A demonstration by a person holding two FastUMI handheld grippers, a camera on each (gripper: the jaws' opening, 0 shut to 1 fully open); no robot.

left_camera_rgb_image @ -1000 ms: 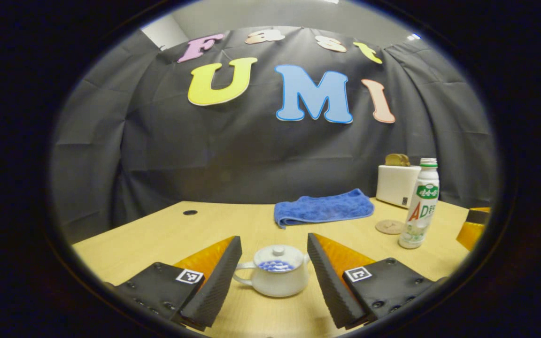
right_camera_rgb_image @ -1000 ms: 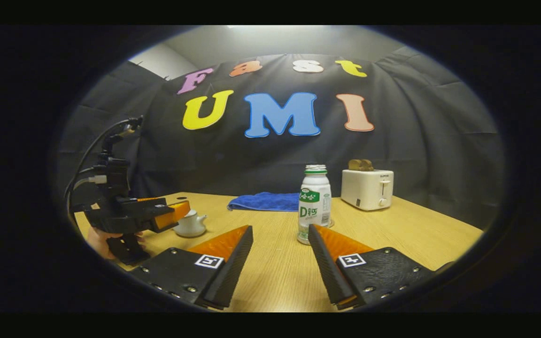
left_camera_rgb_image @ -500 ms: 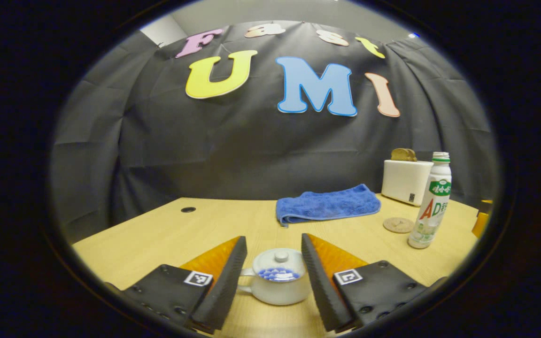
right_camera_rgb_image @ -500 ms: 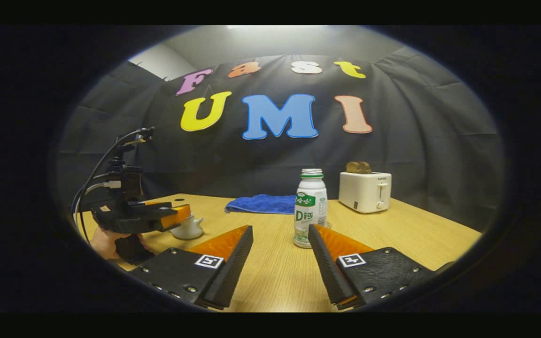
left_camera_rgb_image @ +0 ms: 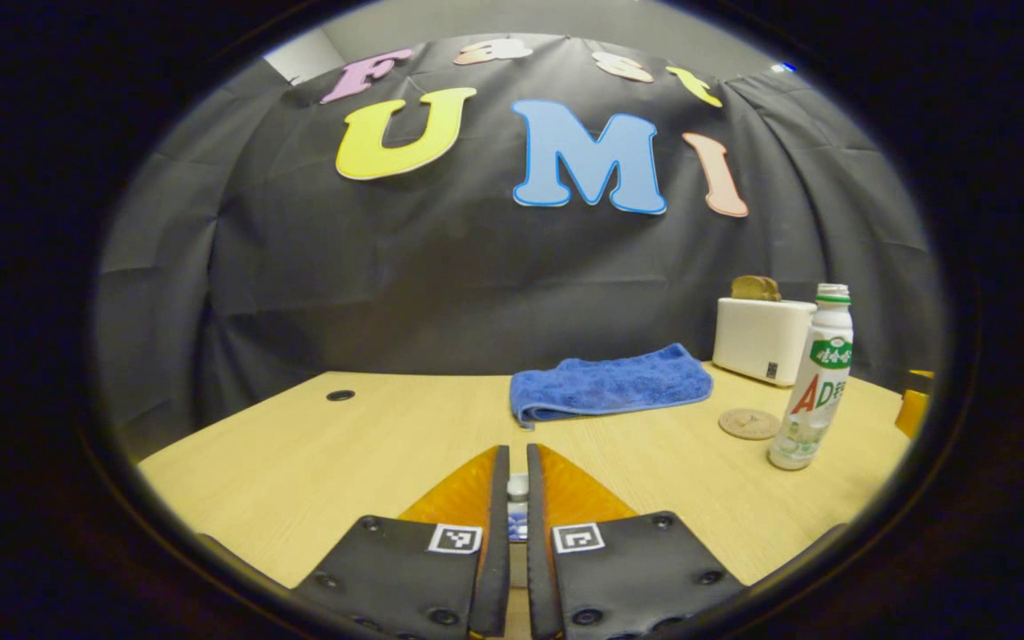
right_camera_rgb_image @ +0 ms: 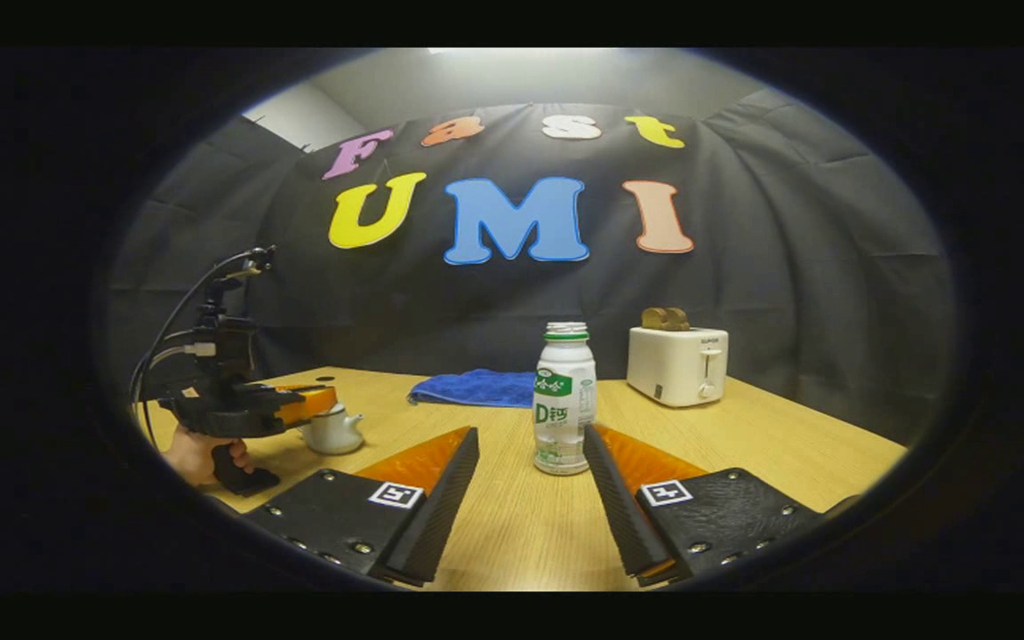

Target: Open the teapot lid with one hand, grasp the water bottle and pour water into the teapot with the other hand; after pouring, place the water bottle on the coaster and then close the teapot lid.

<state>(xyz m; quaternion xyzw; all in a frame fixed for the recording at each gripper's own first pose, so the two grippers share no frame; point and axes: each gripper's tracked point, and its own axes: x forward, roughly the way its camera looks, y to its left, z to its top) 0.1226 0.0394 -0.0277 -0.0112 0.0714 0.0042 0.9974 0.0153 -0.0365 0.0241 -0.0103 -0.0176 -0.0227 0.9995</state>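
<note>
My left gripper (left_camera_rgb_image: 512, 450) has its fingers closed on the knob of the white teapot lid (left_camera_rgb_image: 517, 487); the pot below is hidden behind them. In the right gripper view the same left gripper (right_camera_rgb_image: 303, 404), held by a hand (right_camera_rgb_image: 195, 452), sits over the white teapot (right_camera_rgb_image: 332, 432) at the left. The white water bottle (right_camera_rgb_image: 564, 400) with a green label stands upright on the table, just beyond my right gripper (right_camera_rgb_image: 531, 433), whose fingers are open on either side of its base without touching it. In the left gripper view the bottle (left_camera_rgb_image: 812, 382) stands at the right, beside a round coaster (left_camera_rgb_image: 748, 423).
A folded blue towel (left_camera_rgb_image: 605, 384) lies at the back of the wooden table (left_camera_rgb_image: 343, 444). A white toaster (left_camera_rgb_image: 761, 338) with bread in it stands at the back right, behind the coaster. A small cable hole (left_camera_rgb_image: 340, 395) is in the tabletop at the back left.
My left gripper went from open around the teapot to shut on the lid knob. The right gripper has moved closer to the bottle, which now stands between its fingertips.
</note>
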